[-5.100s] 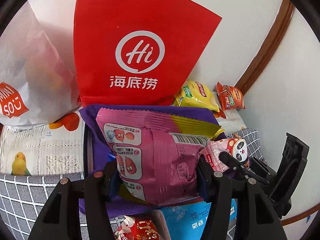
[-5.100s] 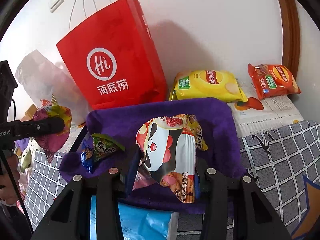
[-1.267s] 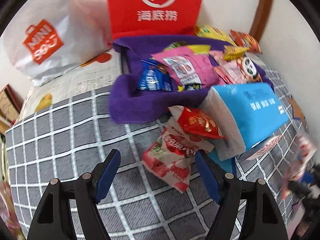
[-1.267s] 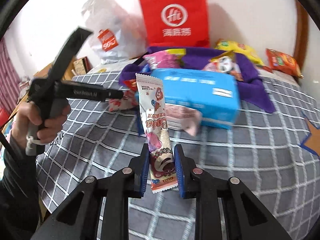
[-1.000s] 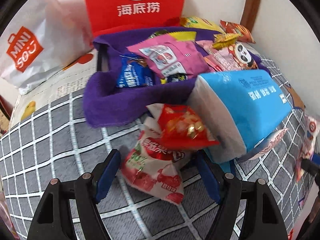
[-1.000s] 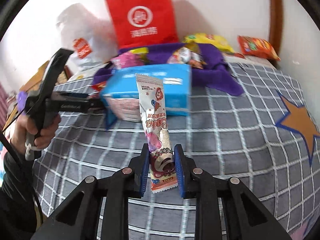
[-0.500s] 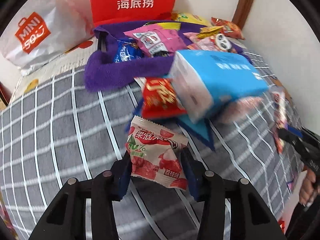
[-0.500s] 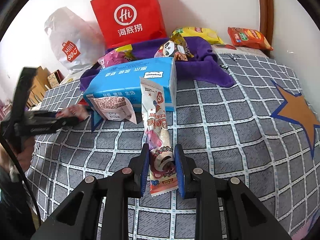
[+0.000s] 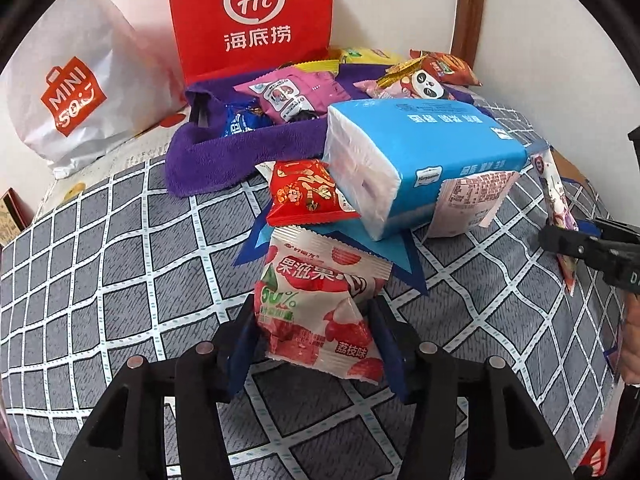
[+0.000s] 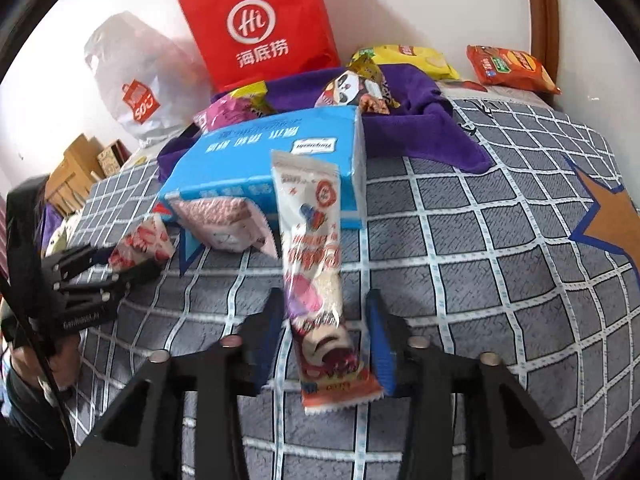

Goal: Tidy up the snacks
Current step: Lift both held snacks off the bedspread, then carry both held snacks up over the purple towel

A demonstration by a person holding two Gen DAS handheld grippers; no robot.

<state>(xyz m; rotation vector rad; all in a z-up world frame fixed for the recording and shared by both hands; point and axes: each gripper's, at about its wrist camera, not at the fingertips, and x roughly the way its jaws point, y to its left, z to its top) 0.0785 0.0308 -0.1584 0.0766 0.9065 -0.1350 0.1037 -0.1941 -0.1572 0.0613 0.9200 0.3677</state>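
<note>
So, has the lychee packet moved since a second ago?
Yes. The lychee packet has come away from the blue tissue pack, toward the camera; earlier it lay tucked under the red packet.

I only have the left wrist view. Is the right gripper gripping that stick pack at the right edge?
Observer: No. In the right wrist view the right gripper has just been opening. The stick pack is between the jaws, blurred, and the pads stand off it.
Operator: What is on that gripper's right side?
Observer: An orange star with a blue edge, printed on the checked blanket.
</note>
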